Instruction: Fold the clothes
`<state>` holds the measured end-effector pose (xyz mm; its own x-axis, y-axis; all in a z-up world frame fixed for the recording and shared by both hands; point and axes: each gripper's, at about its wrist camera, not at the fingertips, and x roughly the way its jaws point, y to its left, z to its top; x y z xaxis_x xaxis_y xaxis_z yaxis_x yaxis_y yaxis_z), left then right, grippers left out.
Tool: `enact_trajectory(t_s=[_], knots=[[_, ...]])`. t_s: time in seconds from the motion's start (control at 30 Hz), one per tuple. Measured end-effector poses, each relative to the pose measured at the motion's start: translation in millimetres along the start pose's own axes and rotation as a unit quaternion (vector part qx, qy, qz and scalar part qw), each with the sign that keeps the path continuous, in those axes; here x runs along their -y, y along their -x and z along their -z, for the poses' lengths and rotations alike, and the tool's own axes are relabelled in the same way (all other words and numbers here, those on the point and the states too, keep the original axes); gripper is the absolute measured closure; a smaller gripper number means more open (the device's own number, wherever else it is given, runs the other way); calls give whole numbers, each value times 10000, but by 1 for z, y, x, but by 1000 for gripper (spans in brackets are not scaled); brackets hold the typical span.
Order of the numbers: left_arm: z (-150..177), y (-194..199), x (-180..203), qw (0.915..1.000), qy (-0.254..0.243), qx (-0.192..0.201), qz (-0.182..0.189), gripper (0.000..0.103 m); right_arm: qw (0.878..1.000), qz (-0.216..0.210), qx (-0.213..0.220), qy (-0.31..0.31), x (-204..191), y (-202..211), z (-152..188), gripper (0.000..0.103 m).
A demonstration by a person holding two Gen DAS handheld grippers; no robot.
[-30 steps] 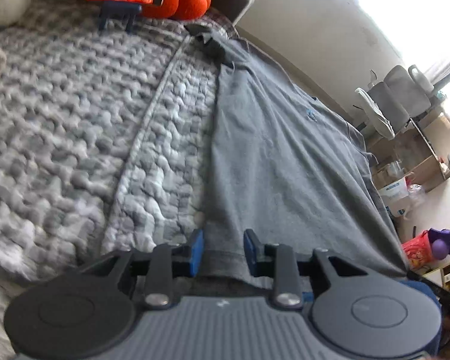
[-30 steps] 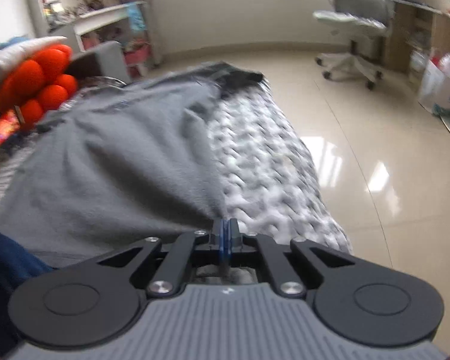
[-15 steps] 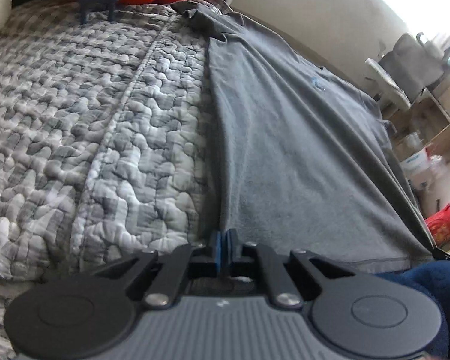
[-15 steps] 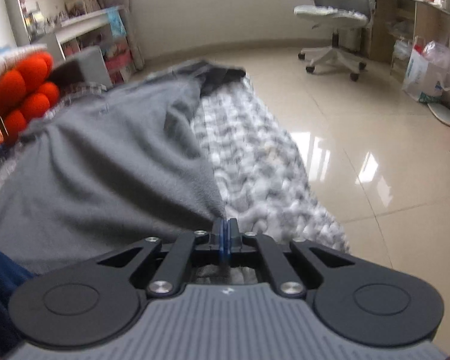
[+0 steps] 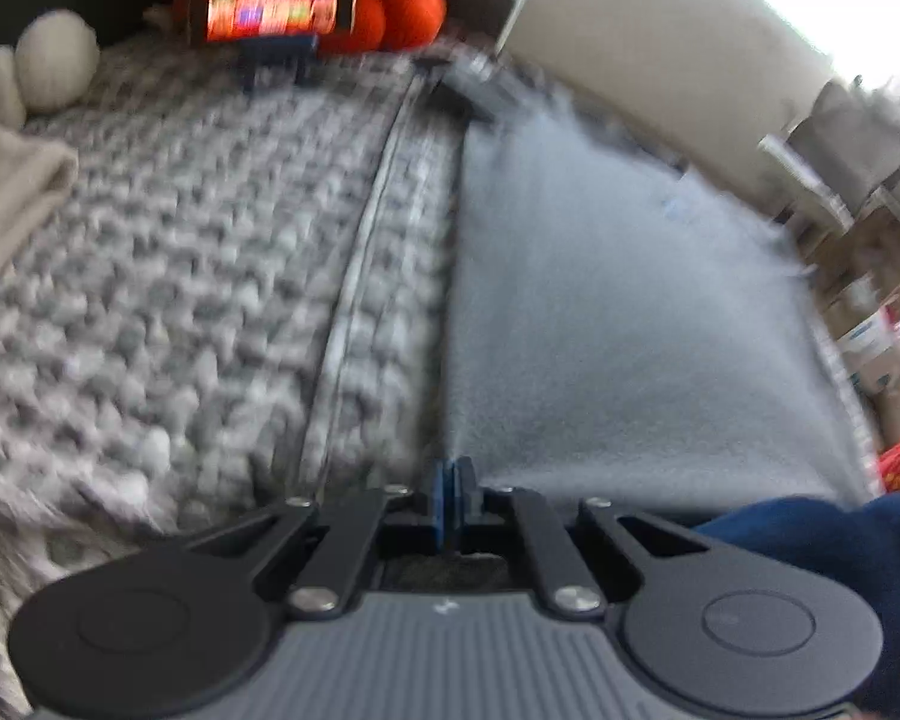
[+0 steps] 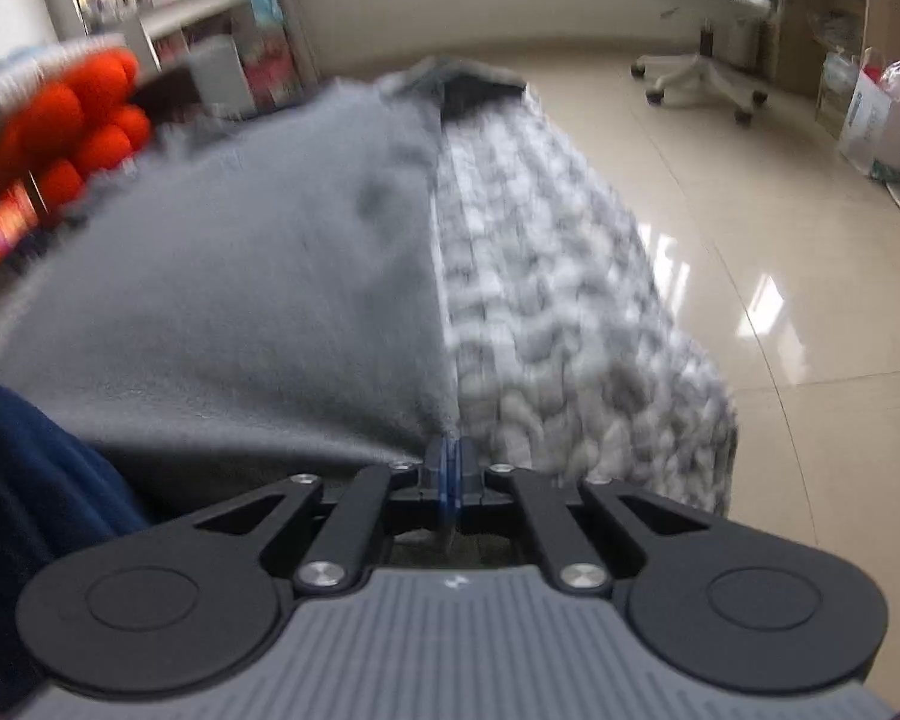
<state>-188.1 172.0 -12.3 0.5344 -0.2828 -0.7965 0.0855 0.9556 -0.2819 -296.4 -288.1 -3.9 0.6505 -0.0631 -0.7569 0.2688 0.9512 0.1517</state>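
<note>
- Left gripper [image 5: 450, 495], lower centre: fingers clenched on shirt [image 5: 618, 324] hem corner.
- Right gripper [image 6: 450, 471], lower centre: clenched on the opposite corner.
- Soft, light, limp; likely sags unless held taut at corners.

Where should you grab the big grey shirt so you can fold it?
By its two bottom corners, coming in from the hem end. The flat grey cotton shirt lies stretched along the knobbly grey quilt, so the near hem is its free edge. The left tongs and right tongs each pinch one corner there.
</note>
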Motion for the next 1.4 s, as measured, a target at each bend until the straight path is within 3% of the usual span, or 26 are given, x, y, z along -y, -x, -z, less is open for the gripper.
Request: enact_trajectory(t_s=[0.2, 0.23, 0.27, 0.47, 0.57, 0.67, 0.8, 1.07, 1.17, 1.23, 1.27, 1.3, 1.33, 1.37, 1.4], knots=[[-3, 1, -5, 9999, -69, 37, 94, 99, 10000, -3, -81, 38, 3, -2, 4, 100], [-6, 3, -8, 9999, 0, 5, 127, 98, 10000, -12, -88, 36, 4, -2, 4, 97], [-10, 5, -10, 9999, 60, -8, 142, 98, 10000, -17, -46, 3, 8, 0, 2, 88], [-40, 22, -20, 9993, 120, 357, -55, 95, 9992, -185, 260, -239, 28, 5, -25, 88], [-64, 13, -21, 9990, 116, 428, -82, 88, 9993, -67, 301, -225, 32, -10, -49, 88], [-90, 0, -20, 9986, 105, 510, -56, 57, 9976, -300, 360, -509, 39, -32, -79, 86], [-133, -28, -9, 9975, 60, 705, 35, 44, 9948, -530, 380, -783, 44, -67, -126, 65], [-223, -100, -1, 9944, 496, 927, 59, 41, 9883, -570, 401, -1354, 57, -139, -206, 63], [-248, -129, -1, 9934, 640, 948, -88, 39, 9851, -584, 409, -1567, 62, -167, -236, 61], [-262, -149, -3, 9923, 759, 953, -207, 39, 9826, -593, 413, -1709, 65, -185, -256, 61], [-267, -159, -6, 9914, 853, 968, -235, 39, 9862, -378, 475, -1538, 61, -184, -258, 68], [-272, -167, -7, 9905, 946, 969, -244, 44, 9893, -148, 540, -1350, 57, -182, -258, 91], [-276, -176, -6, 9904, 974, 951, -255, 52, 9914, 82, 605, -1160, 53, -181, -258, 95], [-279, -184, -2, 9919, 853, 881, -324, 91, 9926, 312, 669, -969, 49, -179, -259, 99], [-283, -191, 5, 9940, 631, 749, -491, 98, 9928, 542, 732, -777, 44, -177, -259, 100]])
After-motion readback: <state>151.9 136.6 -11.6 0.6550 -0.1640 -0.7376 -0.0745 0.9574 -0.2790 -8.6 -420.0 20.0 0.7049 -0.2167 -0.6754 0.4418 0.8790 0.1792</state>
